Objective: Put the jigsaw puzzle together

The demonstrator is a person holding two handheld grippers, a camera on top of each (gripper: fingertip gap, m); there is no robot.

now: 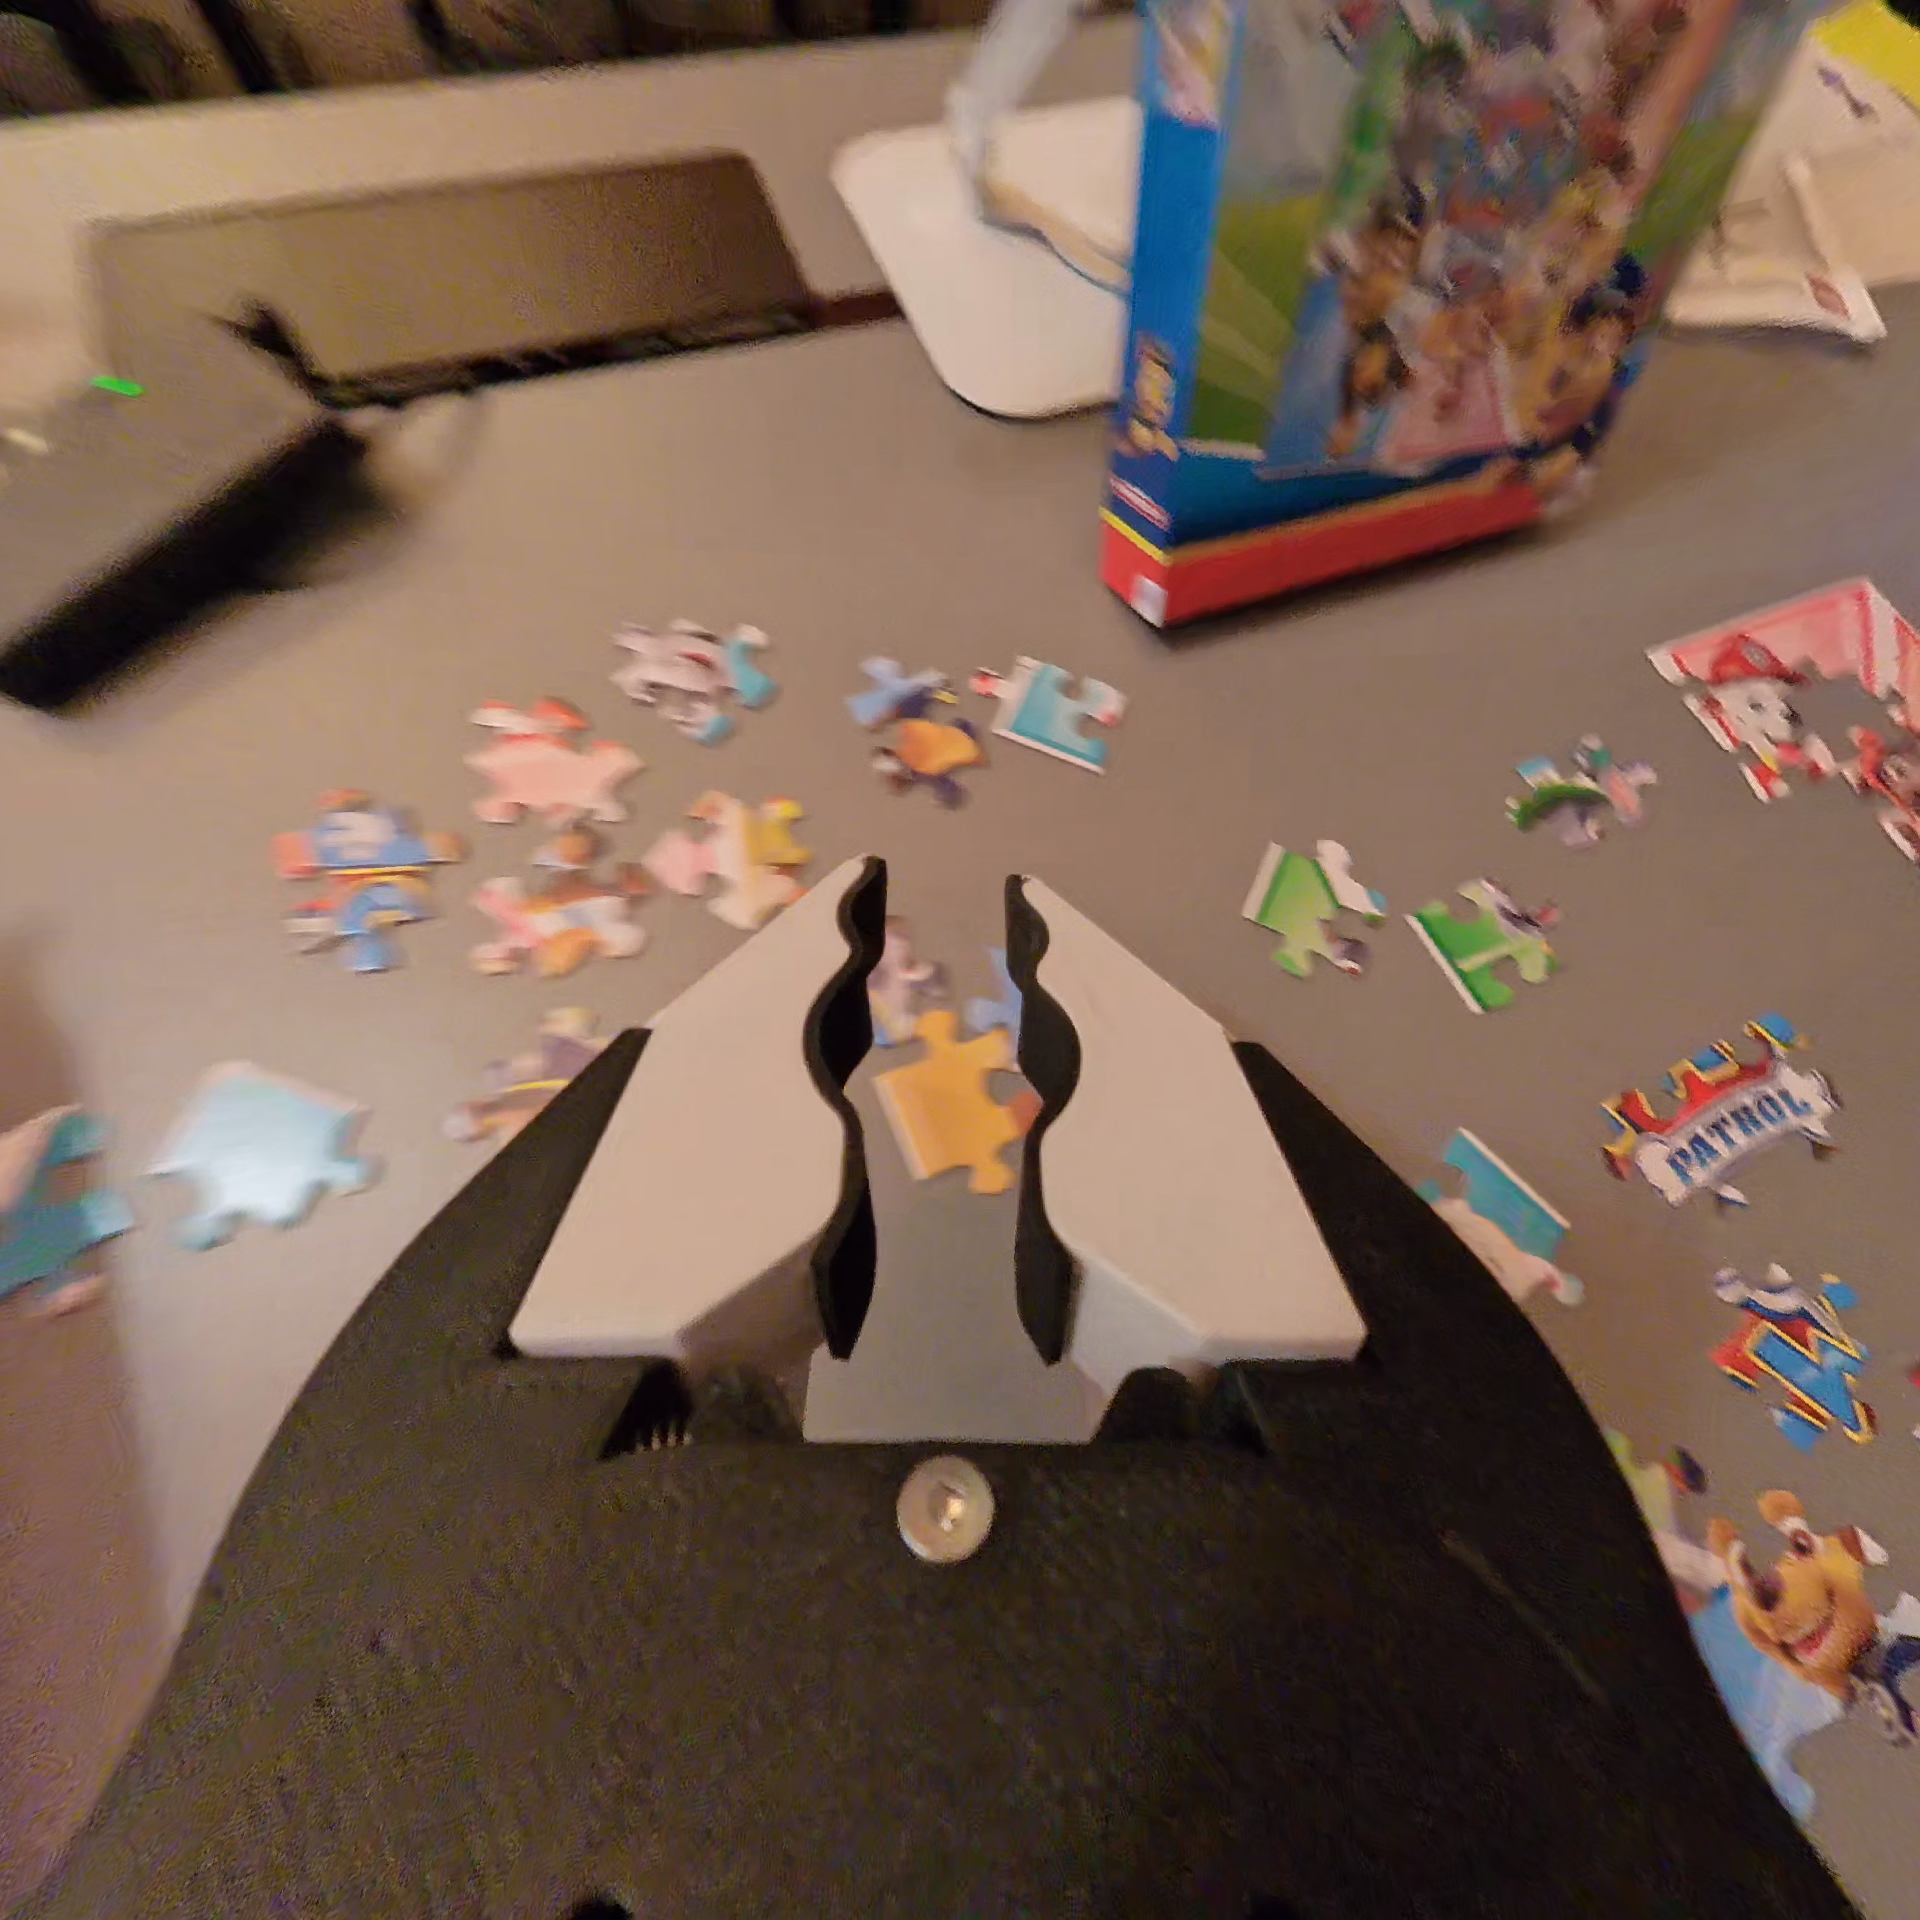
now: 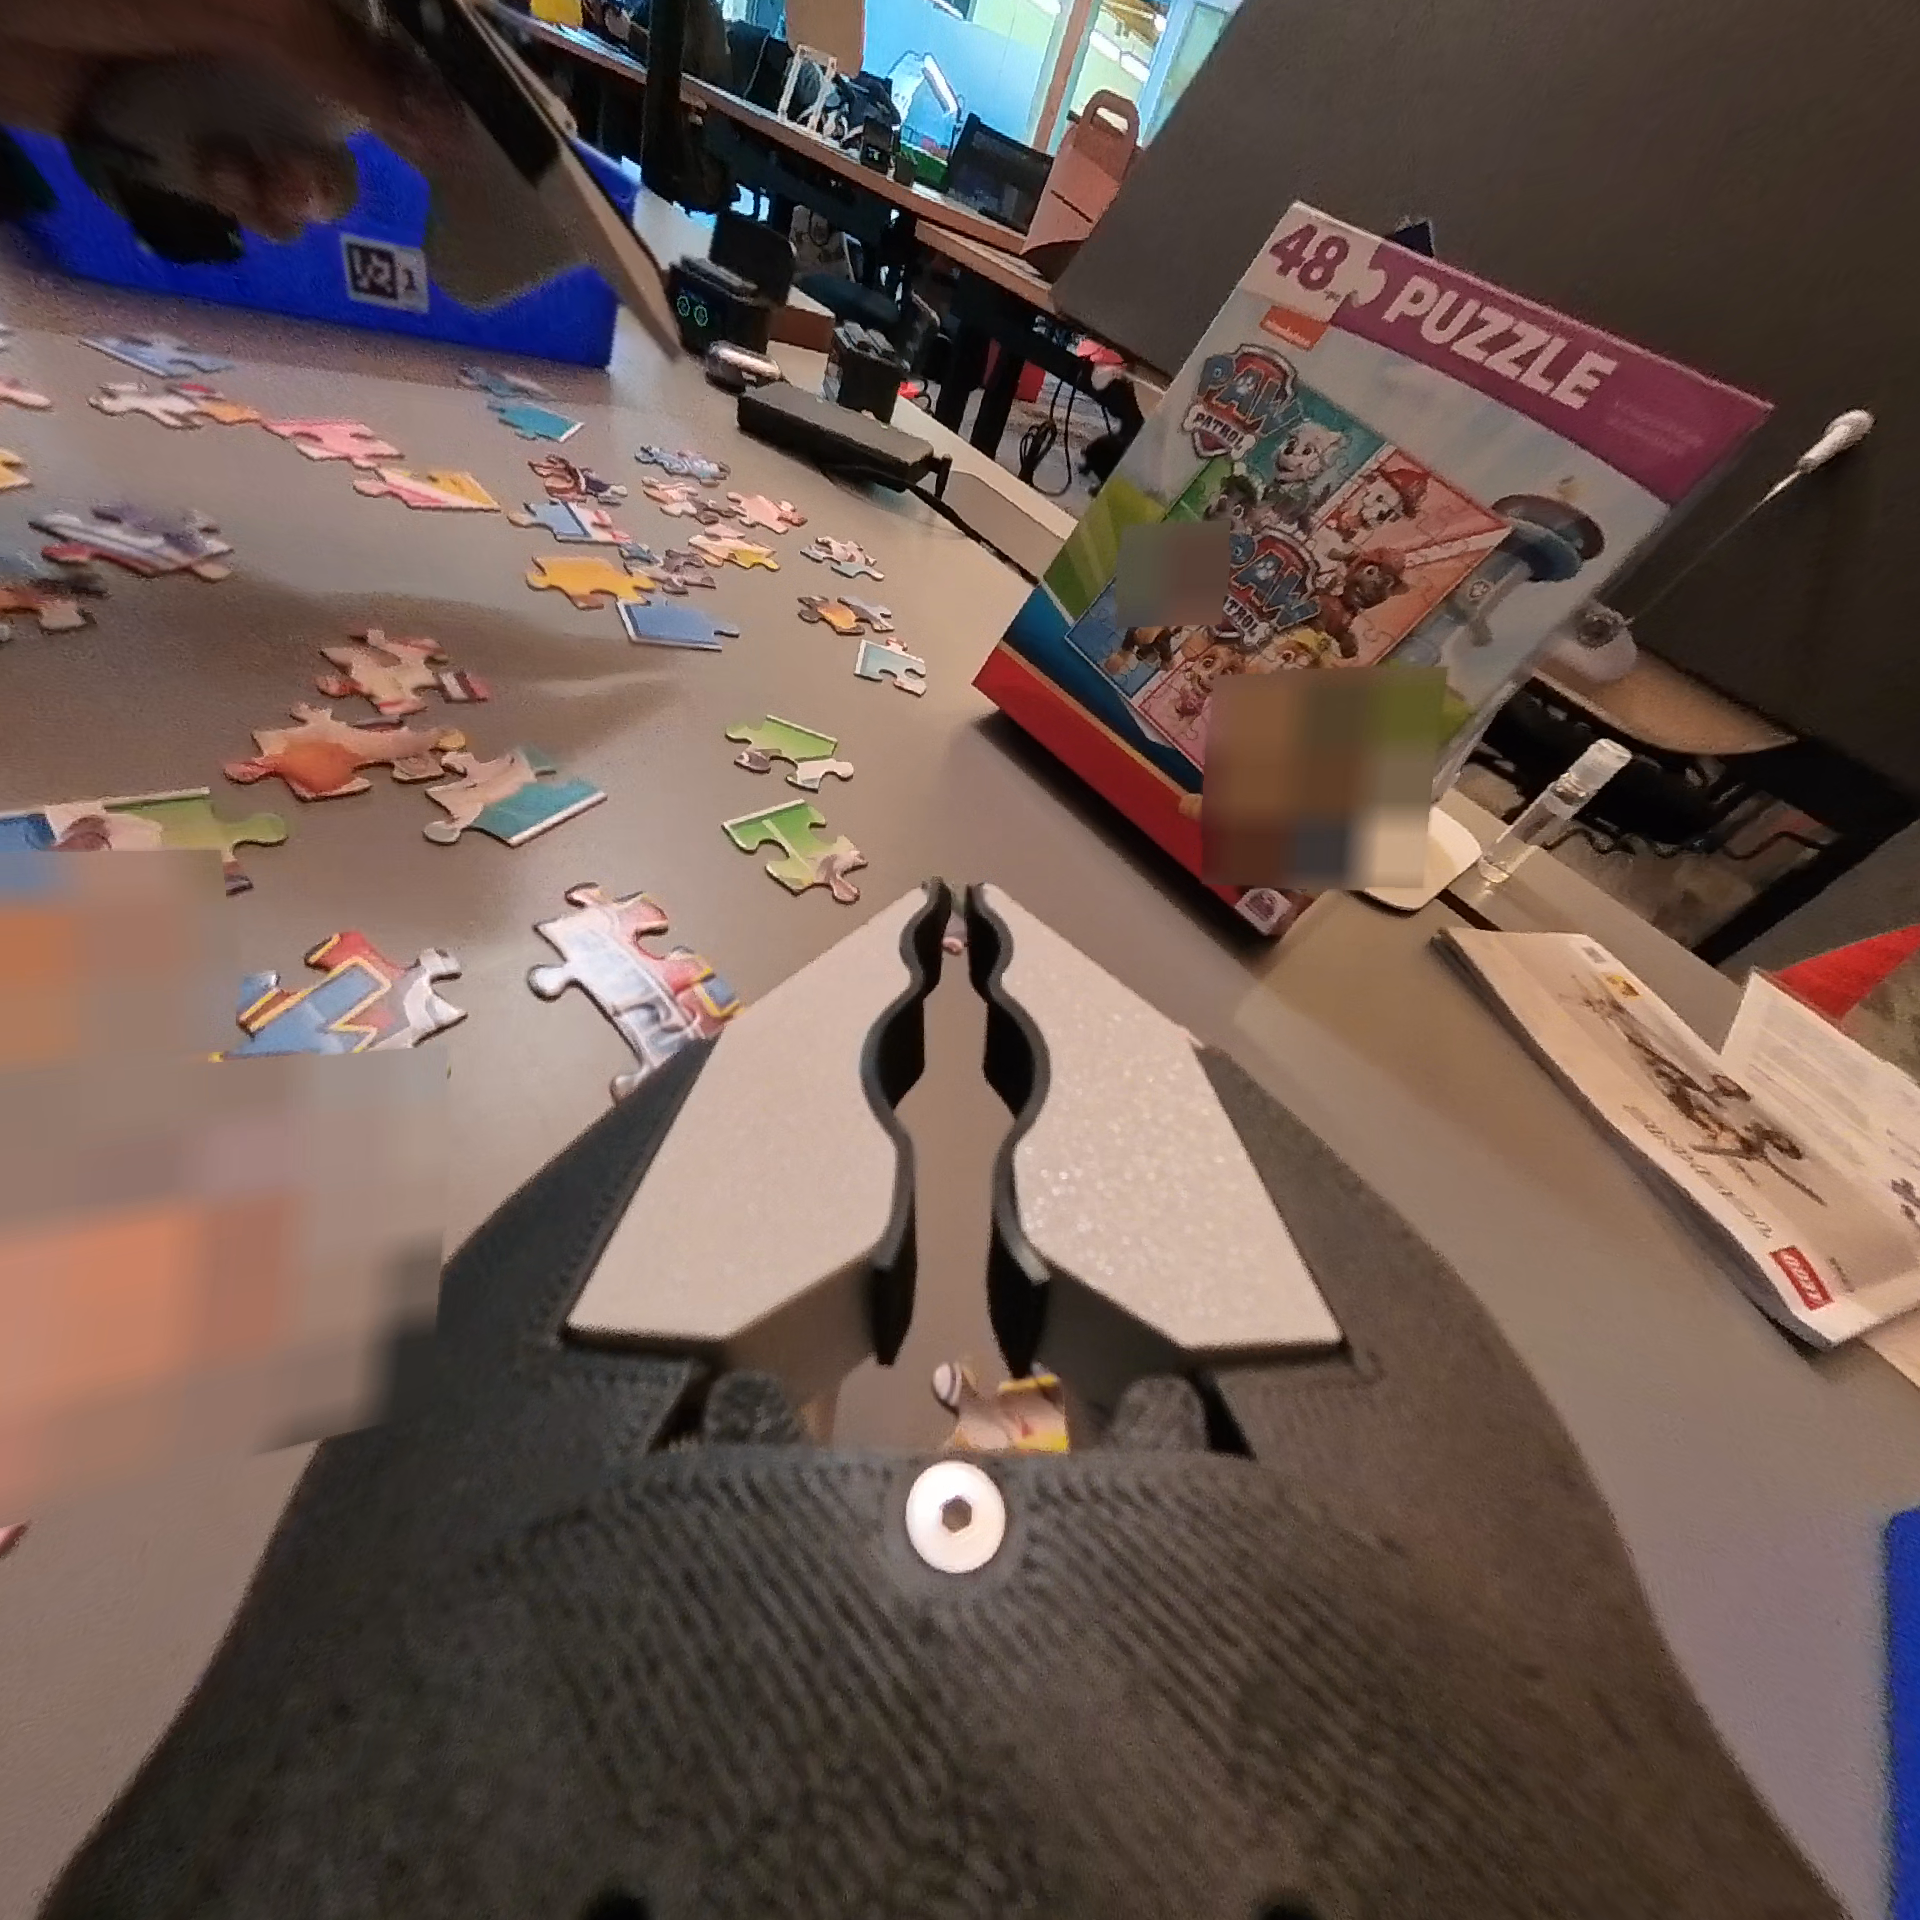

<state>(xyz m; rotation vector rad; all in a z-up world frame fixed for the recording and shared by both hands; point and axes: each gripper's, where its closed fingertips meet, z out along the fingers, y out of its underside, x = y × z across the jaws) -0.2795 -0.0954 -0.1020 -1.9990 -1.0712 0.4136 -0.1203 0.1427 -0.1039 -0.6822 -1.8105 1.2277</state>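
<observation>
Grey matte tabletop (image 1: 1039, 540), scattered with loose cardboard jigsaw pieces printed with cartoon pictures.

Left gripper (image 1: 945, 883): released. White wedge fingers (image 1: 727, 1143) with black wavy pads stand clearly apart, nothing pinched. It hovers over the scatter. A flat orange jigsaw piece (image 1: 951, 1107) lies on the table and shows through the gap, clear of both pads. More pieces lie just beside both fingers, with two green-and-white pieces (image 1: 1309, 909) off to the right. Motion blur on the left half of this view.

Upright cardboard puzzle box with blue side and red base band (image 1: 1403, 312) stands at the far right of the table, well apart from the left gripper. A white flat stand base (image 1: 966, 281) sits behind the box. A black flat device with a green light (image 1: 156, 520) is at the far left.

Right gripper (image 2: 954, 899): clenched, pads nearly meeting at the tips. A thin pinkish sliver of jigsaw piece (image 2: 951, 940) sits between the pads just behind the tips, pinched edge-on; its full outline cannot be seen. A multi-coloured piece (image 2: 1003, 1403) shows through the gap near the finger roots. Whether it is the same piece cannot be told.

A red-and-blue jigsaw piece (image 2: 634, 977) lies just left of the right gripper's left finger, and a green one (image 2: 795, 836) lies ahead of it. The puzzle box is ahead and to the right. An open white printed booklet (image 2: 1714, 1132) lies on the table at the right.
</observation>
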